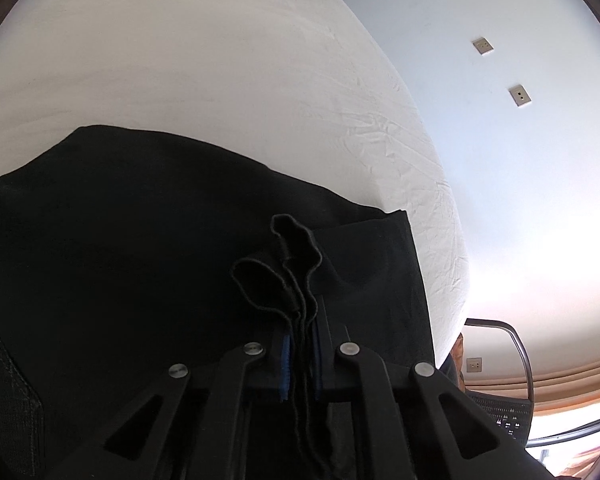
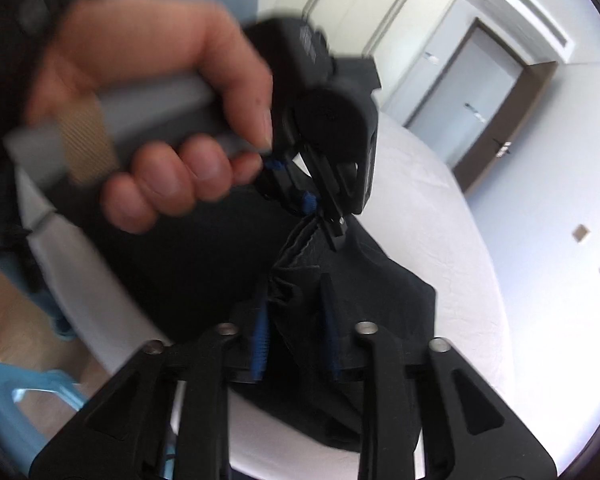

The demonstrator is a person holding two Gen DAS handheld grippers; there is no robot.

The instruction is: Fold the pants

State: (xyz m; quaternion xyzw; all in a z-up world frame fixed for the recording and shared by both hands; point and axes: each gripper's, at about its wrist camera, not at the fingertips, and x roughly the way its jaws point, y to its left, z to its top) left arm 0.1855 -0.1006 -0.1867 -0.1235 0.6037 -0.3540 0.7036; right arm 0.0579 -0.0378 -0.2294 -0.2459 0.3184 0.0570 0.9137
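The black pants (image 1: 140,240) lie spread on a white bed (image 1: 180,60). My left gripper (image 1: 300,344) is shut on a bunched edge of the pants, whose folds stick up between its blue-padded fingers. My right gripper (image 2: 296,320) is shut on another bunch of the pants (image 2: 379,280), lifted above the bed (image 2: 439,200). In the right wrist view the left gripper (image 2: 319,208), held in a hand, is close ahead and also pinches the cloth.
A white wall with sockets (image 1: 519,96) is right of the bed. A dark chair frame (image 1: 519,352) stands at its corner. A door (image 2: 487,112) and wardrobes (image 2: 359,8) are beyond. A light-blue chair (image 2: 28,392) stands lower left.
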